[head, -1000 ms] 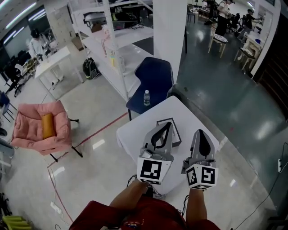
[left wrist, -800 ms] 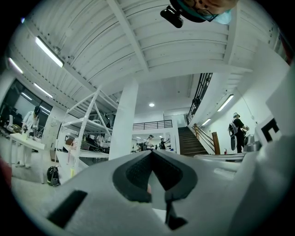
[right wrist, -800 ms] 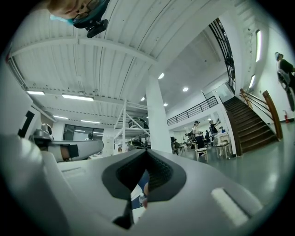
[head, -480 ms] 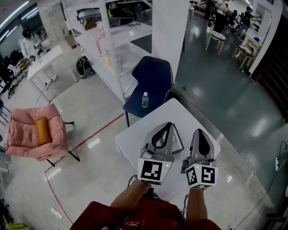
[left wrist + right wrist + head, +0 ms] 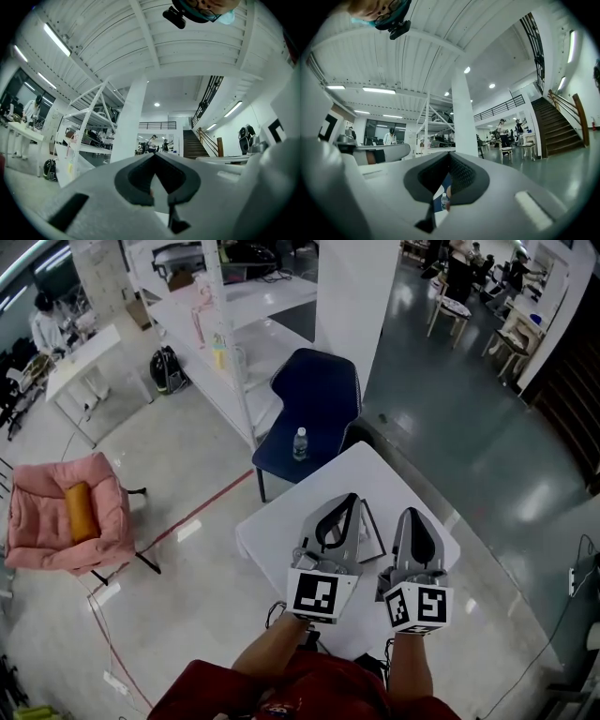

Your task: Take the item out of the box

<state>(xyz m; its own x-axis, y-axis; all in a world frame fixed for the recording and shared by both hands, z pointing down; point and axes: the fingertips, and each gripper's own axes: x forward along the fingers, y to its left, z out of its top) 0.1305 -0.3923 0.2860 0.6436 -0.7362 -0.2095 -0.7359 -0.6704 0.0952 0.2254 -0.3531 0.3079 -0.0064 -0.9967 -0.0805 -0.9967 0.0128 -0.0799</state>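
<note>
- Looking down in the head view, I hold my left claw (image 5: 349, 500) and right claw (image 5: 413, 515) side by side above the white worktop (image 5: 267, 531), both clenched on nothing. The flat dark-edged box (image 5: 369, 531) lies just under the left claw, partly hidden by it. The item does not show, so I judge it is inside and the whole job remains: lower, open, lift out. Beyond the worktop stands a blue chair (image 5: 319, 395) carrying a water bottle (image 5: 298, 443). A pink armchair (image 5: 56, 521) sits well apart.
- In the left gripper view, the pads meet at the tip with nothing between them. Only a white pillar (image 5: 131, 122), shelving (image 5: 86, 129) and a staircase (image 5: 192, 145) lie ahead. The box sits below the frame.
- In the right gripper view, the jaws are closed and empty. The bottle peeks through the gap beneath the tips. Nothing blocks the way down.
</note>
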